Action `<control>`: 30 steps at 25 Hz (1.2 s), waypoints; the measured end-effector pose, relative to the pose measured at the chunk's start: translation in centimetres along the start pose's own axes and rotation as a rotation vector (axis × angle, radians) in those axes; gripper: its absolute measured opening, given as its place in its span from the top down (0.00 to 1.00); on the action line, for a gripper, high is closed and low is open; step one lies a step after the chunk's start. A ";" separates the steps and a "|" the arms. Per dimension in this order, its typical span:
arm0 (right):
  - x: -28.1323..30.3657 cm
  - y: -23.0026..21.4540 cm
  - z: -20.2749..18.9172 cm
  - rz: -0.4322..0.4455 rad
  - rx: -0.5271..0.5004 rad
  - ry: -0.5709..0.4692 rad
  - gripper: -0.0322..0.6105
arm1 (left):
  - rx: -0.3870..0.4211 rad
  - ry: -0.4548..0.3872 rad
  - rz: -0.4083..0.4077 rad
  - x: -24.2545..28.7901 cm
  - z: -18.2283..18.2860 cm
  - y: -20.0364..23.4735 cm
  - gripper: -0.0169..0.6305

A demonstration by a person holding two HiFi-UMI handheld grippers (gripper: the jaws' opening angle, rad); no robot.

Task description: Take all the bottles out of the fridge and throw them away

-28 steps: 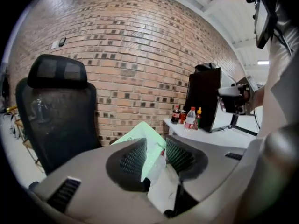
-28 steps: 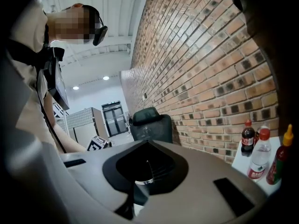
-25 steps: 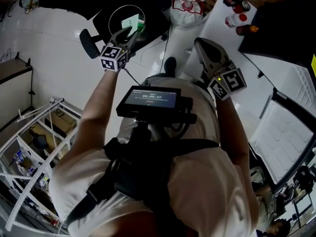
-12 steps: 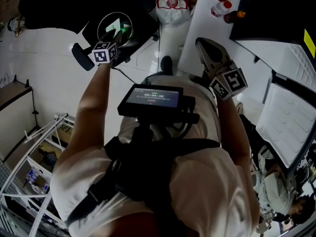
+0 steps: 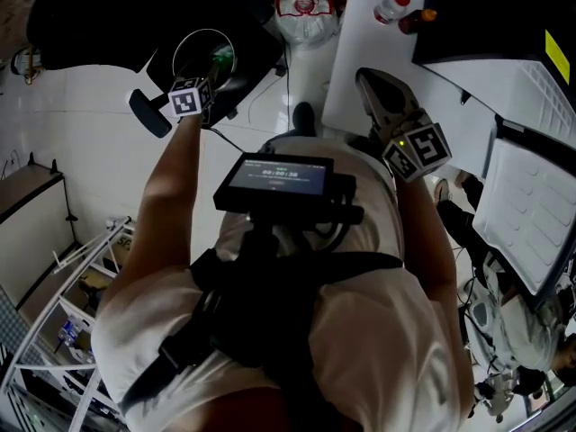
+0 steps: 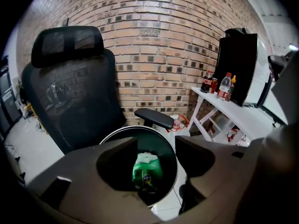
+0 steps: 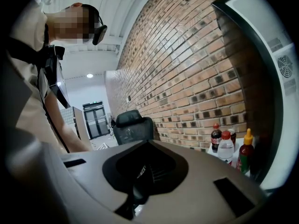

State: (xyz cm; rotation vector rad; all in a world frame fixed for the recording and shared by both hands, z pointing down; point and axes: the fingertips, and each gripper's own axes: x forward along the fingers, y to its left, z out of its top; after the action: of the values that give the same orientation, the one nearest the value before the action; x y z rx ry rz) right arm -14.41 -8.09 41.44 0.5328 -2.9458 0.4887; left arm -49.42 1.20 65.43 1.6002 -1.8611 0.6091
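My left gripper (image 5: 212, 72) hangs over the round black bin (image 5: 184, 50), pointing down into it. Its jaws have just been opening and stand open, with nothing between the pads. Seen between them in the left gripper view, a green bottle (image 6: 146, 169) lies inside the bin (image 6: 174, 146), below the left gripper (image 6: 156, 142). My right gripper (image 5: 367, 81) is held out near the white table (image 5: 355, 70), shut and empty; in its own view the right gripper's (image 7: 148, 143) tips meet. Three bottles (image 5: 393, 7) stand on the table's far end.
A black office chair (image 6: 70, 92) stands behind the bin against the brick wall. A black appliance (image 6: 238, 64) sits on the table beside the bottles (image 7: 225, 148). A white door panel (image 5: 531, 223) hangs open at right. A white bag (image 5: 306, 12) lies by the wall, and a wire rack (image 5: 63, 313) stands lower left.
My left gripper came down over the bin and opened. The green bottle it held now lies in the bin. My right gripper stays shut and has hardly moved.
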 end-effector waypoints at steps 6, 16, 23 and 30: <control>-0.3 0.2 -0.1 0.003 0.012 -0.006 0.94 | 0.003 -0.026 -0.020 -1.0 0.3 -0.8 0.56; -2.6 0.2 0.3 -0.033 0.014 -0.044 0.94 | -0.002 -0.196 -0.171 -2.8 5.0 -7.3 0.96; -6.8 -2.6 0.5 -0.111 0.028 -0.085 0.94 | 0.138 -0.301 -0.329 -2.6 11.5 -17.5 0.96; -11.9 -5.7 0.9 -0.199 0.049 -0.131 0.94 | 0.286 -0.380 -0.499 -3.4 16.8 -29.1 0.96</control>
State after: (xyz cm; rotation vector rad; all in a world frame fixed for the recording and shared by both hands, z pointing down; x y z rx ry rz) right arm -1.35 -9.56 40.36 0.8849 -2.9638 0.5226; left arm -22.92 -12.73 49.83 2.4025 -1.5644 0.3740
